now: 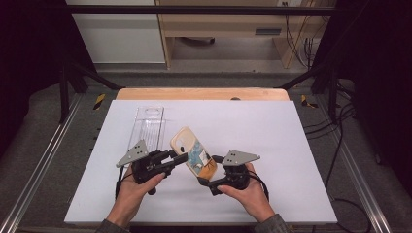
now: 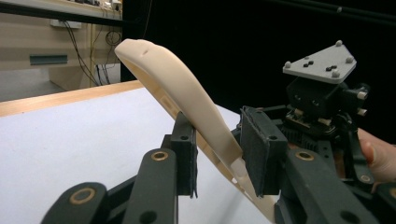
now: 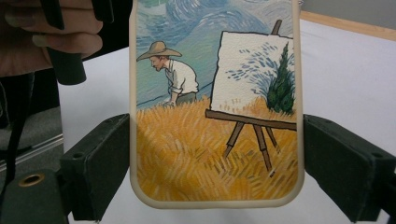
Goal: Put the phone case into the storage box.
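White tabletop in the high view carried an empty clear plastic package [image 1: 147,127] at the far left, while the phone case [image 1: 193,154] was already lifted off the surface, held between the left gripper [image 1: 180,158] and the right gripper [image 1: 208,171]. Left gripper view: jaws closed on the cream edge of the case [image 2: 187,93], which bowed upward, so I judged flexing or transfer underway, not finished. Right gripper view: jaws pressed both side rims of the painted back [image 3: 215,107]; set-down remained.

Open white surface [image 1: 272,131] lies right of and beyond the phone case [image 1: 193,154]; a clear plastic tray [image 1: 148,127] blocks passage just behind the left tongs [image 1: 180,158]
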`<state>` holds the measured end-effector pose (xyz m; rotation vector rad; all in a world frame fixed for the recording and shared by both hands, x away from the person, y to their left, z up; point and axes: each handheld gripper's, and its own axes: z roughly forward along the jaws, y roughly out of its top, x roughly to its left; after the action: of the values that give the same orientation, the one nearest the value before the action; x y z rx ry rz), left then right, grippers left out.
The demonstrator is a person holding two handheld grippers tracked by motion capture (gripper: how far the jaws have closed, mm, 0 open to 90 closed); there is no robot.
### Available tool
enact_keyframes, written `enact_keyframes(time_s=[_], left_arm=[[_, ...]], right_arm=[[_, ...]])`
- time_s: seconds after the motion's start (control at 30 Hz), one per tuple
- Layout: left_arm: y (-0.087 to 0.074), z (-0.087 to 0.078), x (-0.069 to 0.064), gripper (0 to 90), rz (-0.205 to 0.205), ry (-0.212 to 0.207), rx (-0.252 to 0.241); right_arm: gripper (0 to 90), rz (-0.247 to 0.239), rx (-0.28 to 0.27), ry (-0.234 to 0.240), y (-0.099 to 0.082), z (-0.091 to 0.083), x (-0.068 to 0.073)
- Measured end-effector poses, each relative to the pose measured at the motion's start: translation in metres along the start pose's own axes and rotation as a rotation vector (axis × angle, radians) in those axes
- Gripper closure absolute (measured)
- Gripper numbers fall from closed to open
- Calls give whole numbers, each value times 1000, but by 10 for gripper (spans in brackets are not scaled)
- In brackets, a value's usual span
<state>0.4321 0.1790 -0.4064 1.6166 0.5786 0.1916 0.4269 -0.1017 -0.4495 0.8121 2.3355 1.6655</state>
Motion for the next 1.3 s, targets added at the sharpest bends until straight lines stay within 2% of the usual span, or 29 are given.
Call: enact_keyframes(time_s=[0.33, 0.53, 0.63, 0.7, 1.0, 1.03, 1.17, 1.2, 1.3], left_arm=[[1, -1, -2, 724, -27, -26, -20], [2, 0, -3, 768, -50, -67, -37], [2, 2, -5, 796, -70, -106, -58], [4, 3, -7, 806, -71, -109, -64], [15, 0, -9, 808, -38, -61, -41], [17, -1, -9, 809, -27, -45, -42], [20, 0, -8, 808, -23, -24, -53], [22, 1, -8, 808, -17, -11, -60], [25, 2, -7, 808, -15, -5, -71]], right_arm=[[114, 0, 5, 12, 0, 4, 1], [113, -4, 10, 26, 0, 9, 0], [112, -13, 15, 33, 1, 13, 0], [111, -18, 13, 45, 3, 16, 0], [100, -22, -33, 76, 8, 29, -5], [96, -17, -41, 69, 9, 30, -5], [91, -17, -57, 46, 10, 29, -6], [87, -14, -63, 27, 11, 27, -8], [86, -14, -80, 6, 11, 22, -10]])
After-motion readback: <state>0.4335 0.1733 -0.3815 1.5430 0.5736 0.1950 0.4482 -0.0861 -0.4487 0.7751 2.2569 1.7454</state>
